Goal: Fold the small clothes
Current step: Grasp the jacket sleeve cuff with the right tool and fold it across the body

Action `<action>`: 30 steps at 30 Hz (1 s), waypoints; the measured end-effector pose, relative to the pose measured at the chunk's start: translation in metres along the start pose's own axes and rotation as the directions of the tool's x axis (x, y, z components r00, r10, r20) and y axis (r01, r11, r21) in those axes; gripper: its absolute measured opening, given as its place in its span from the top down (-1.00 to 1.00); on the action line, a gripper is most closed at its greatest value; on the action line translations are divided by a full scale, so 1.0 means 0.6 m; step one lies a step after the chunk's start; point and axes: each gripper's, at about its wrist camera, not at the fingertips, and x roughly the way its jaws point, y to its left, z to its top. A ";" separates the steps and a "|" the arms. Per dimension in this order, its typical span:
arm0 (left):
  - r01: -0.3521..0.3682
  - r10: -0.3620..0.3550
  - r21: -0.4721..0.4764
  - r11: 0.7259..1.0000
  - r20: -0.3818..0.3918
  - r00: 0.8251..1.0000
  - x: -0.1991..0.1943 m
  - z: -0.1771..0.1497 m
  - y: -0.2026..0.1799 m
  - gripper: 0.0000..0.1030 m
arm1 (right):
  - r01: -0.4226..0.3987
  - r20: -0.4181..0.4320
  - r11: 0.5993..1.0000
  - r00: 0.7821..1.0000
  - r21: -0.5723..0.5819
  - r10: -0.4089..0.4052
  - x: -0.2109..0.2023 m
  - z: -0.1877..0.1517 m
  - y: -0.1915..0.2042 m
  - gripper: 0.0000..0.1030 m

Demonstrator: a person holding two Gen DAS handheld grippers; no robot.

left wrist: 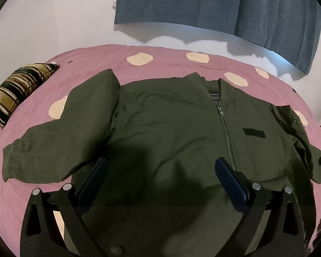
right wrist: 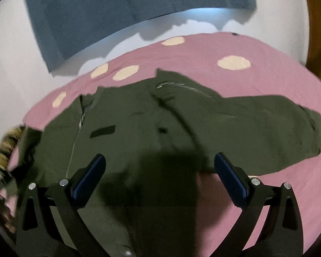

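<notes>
Your olive jacket point(left wrist: 171, 132) lies zipped and face-up on the pink bed point(left wrist: 32, 192), sleeves spread. Both the left gripper point(left wrist: 161, 169) and right gripper point(right wrist: 160, 165) hover with fingers wide, holding nothing. It looks soft, limp, slightly slippery; pinch a sleeve cuff or hem edge.

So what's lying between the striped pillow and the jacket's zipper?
In the left wrist view, the jacket's own sleeve and front panel lie between the pillow and the zipper.
</notes>
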 end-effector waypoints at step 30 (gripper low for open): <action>-0.036 0.036 0.000 0.999 -0.048 0.998 0.022 -0.012 0.004 -0.93 | 0.211 -0.049 0.862 0.976 0.462 -0.213 -0.076 0.034 -0.459 0.73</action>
